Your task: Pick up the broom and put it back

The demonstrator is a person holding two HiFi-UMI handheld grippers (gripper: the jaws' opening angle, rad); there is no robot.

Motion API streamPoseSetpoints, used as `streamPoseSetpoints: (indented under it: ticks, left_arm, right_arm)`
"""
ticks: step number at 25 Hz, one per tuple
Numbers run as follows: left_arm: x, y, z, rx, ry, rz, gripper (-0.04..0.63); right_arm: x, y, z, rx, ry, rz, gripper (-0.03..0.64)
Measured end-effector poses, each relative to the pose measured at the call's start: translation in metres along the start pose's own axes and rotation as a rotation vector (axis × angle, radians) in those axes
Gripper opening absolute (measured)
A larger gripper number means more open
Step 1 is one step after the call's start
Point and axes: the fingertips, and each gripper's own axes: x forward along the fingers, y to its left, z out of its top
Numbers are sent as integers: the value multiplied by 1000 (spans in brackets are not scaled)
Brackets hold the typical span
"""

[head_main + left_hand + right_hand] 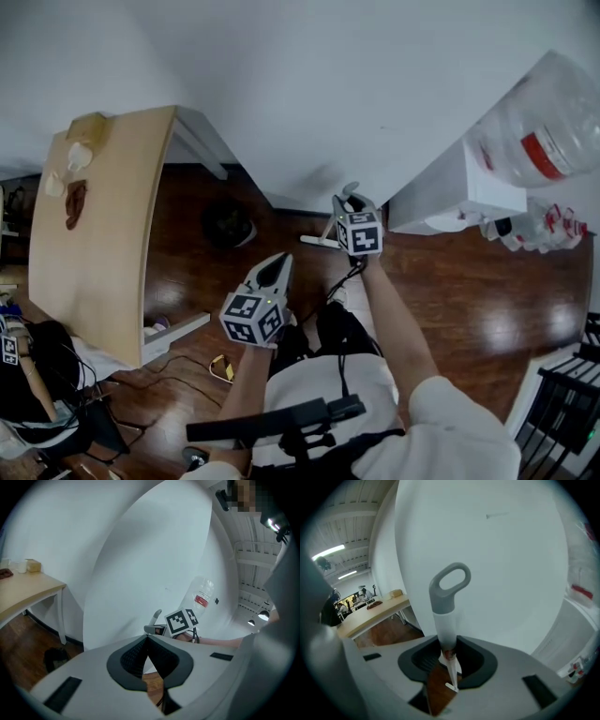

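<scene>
Right gripper (446,652) clamped on white handle of broom (442,616), grey loop end up, before white wall (309,84) at 12 o'clock. Left gripper (149,640) at its 7 o'clock, jaws together, empty. Water bottle (539,131) at 2 o'clock; red label (542,155) unreadable.

Your head camera looks steeply down from above. It sees both your arms, the left gripper (277,264) and the right gripper (352,200), with the table (94,234) far left and the big bottle (534,131) far right. The camera on your left gripper sits right behind its jaws and faces the white wall (140,550) — it also catches the table, the bottle and your right gripper. The camera on your right gripper faces the same wall, very near the broom (446,606) — table far left.
</scene>
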Motion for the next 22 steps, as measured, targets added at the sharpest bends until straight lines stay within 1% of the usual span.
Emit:
streamPoseSetpoints:
  ticks: [6,13,14,15,16,18,20,21,22]
  left_arm:
    - [-7,10,4,-25,-18,51,-11]
    - [-19,21,19,-27,-39,80,-11]
    - [-20,22,22,-25,-42,78,-11]
    - [-22,23,24,-23,-46,76,-11]
    - [-24,24,27,-20,-51,72,-11]
    - [-27,26,33,-17,-58,61,-11]
    - [-29,25,39,-9,-59,41,-11]
    - [-30,24,41,0,-58,29,-11]
    - [-31,22,44,12,-59,18,-11]
  right_arm:
    - [41,-10,32,-13,4,21,130]
    - [63,-18,47,-36,25,-9,136]
    - [62,-18,47,-38,26,-12,149]
    - [59,-18,46,-39,24,-15,185]
    - [53,-17,46,-35,16,-20,198]
    - [33,-15,47,-3,-21,-34,199]
    - [6,-9,45,64,-67,-36,198]
    - [-9,-5,42,103,-92,-34,169]
    - [-26,0,40,139,-119,-35,92]
